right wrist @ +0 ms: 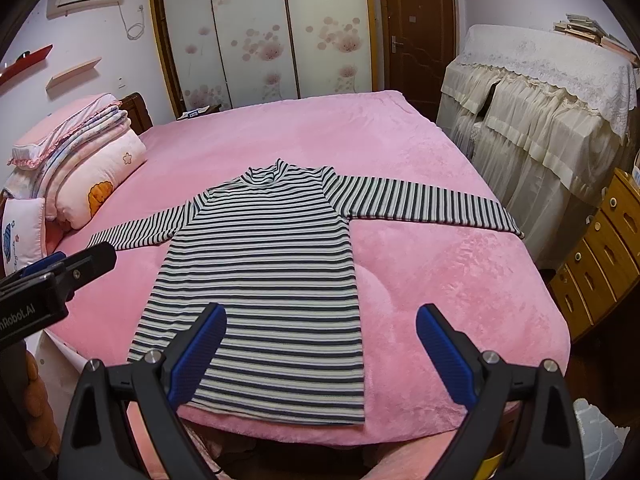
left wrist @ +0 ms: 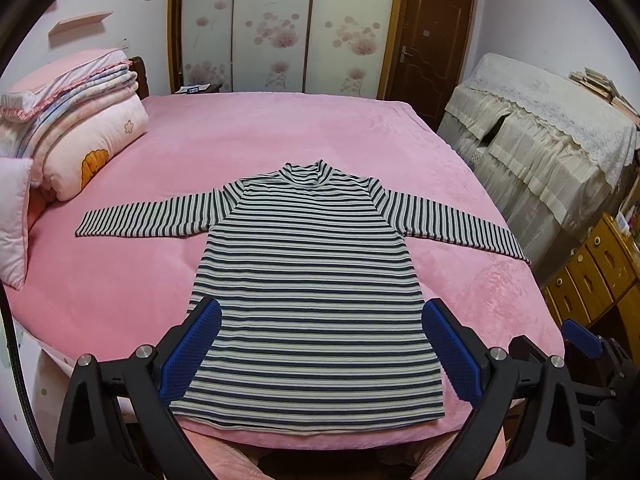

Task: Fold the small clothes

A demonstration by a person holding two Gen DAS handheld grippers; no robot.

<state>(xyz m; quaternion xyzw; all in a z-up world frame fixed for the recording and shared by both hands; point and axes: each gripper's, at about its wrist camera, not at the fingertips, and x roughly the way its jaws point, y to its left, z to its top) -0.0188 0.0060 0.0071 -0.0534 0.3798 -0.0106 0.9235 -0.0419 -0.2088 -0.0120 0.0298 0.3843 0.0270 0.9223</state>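
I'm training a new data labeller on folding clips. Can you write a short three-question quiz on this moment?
1. True or false: the striped top lies flat on the pink bed with both sleeves spread out.
2. Which end of the top is nearest the grippers? A collar, B hem, C left cuff.
3. Fill in: the left gripper and right gripper both stand ____, holding nothing.

Key: 1 true; 2 B; 3 open.

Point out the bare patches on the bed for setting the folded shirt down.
Bare pink bed beyond the striped shirt collar, toward the wardrobe; also right of the shirt's body, below its sleeve. Crowded at left: stacked quilts.
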